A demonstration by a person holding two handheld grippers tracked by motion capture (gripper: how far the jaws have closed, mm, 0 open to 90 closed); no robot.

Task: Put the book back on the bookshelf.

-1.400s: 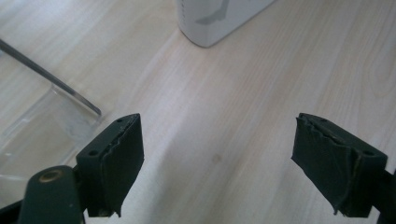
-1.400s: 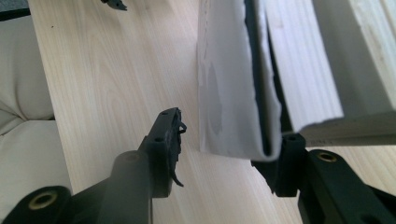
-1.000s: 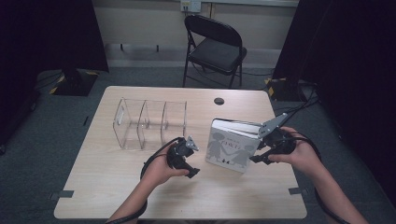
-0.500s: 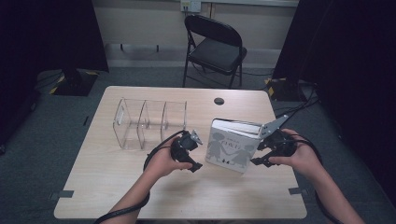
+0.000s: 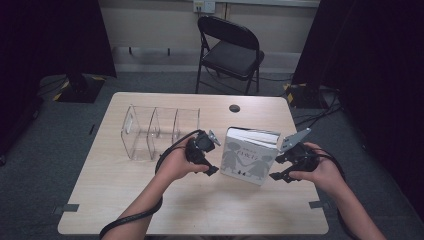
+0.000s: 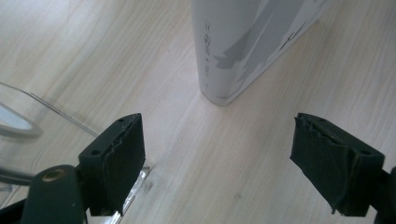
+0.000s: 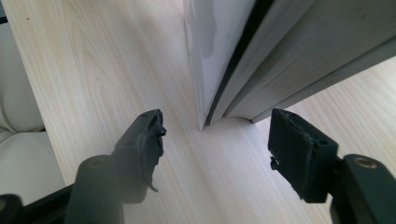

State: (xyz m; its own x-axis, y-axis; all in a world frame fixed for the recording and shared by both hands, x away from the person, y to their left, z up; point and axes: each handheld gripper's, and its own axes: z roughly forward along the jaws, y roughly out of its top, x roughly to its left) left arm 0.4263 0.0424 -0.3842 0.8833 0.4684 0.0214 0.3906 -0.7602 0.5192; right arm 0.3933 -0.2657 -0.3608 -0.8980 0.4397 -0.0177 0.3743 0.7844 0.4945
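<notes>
A white book [image 5: 250, 157] with grey figures on its cover stands upright on the wooden table [image 5: 150, 200]. My left gripper [image 5: 212, 157] hovers just left of it, open, with bare wood between its jaws. In the left gripper view [image 6: 219, 149] the book's spine [image 6: 233, 46] stands a little ahead. At the book's right edge my right gripper [image 5: 276, 167] is open, and its jaws have just been opening. In the right gripper view [image 7: 219, 140] the book's lower corner [image 7: 280, 51] lies just beyond the pads [image 7: 299, 149], untouched.
A clear plastic organiser [image 5: 160, 130] with upright dividers stands left of the book, its edge close to my left gripper [image 6: 28, 116]. A dark round hole [image 5: 234, 108] marks the table's far side. A black folding chair [image 5: 230, 50] stands behind the table.
My left gripper has risen a little and drifted towards the book. The right gripper has stayed in place while its jaws spread wider.
</notes>
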